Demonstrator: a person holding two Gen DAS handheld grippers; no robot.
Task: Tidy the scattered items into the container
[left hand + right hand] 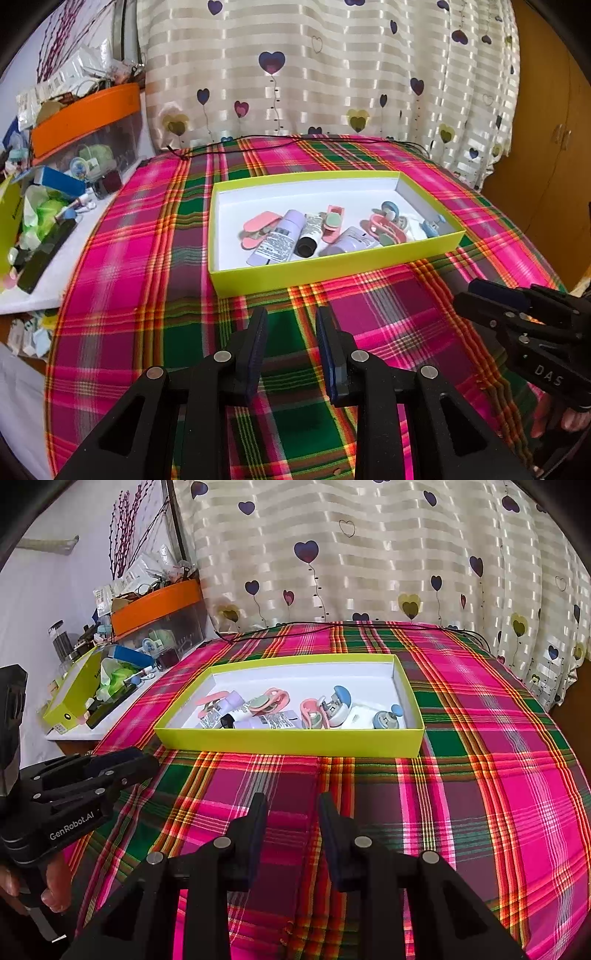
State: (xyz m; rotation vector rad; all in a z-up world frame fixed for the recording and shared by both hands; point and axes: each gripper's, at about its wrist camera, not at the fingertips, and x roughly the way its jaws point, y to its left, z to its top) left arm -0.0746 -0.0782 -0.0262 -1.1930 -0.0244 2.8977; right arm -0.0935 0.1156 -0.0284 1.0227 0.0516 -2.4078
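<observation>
A yellow-green shallow box (295,275) with a white inside stands on the plaid cloth; it also shows in the right wrist view (288,744). Inside lie lilac tubes (275,240), a black-capped tube (308,242), pink clips (258,223) and blue-and-white clips (338,705). My left gripper (291,321) is open and empty, low over the cloth in front of the box. My right gripper (291,805) is open and empty, also in front of the box. Each gripper shows at the edge of the other's view.
A plaid pink-and-green cloth (147,229) covers the table. A cluttered white side shelf (55,273) at the left holds an orange-lidded bin (88,118) and another yellow box (66,698). A heart-patterned curtain (314,74) hangs behind. A black cable (295,142) runs along the far edge.
</observation>
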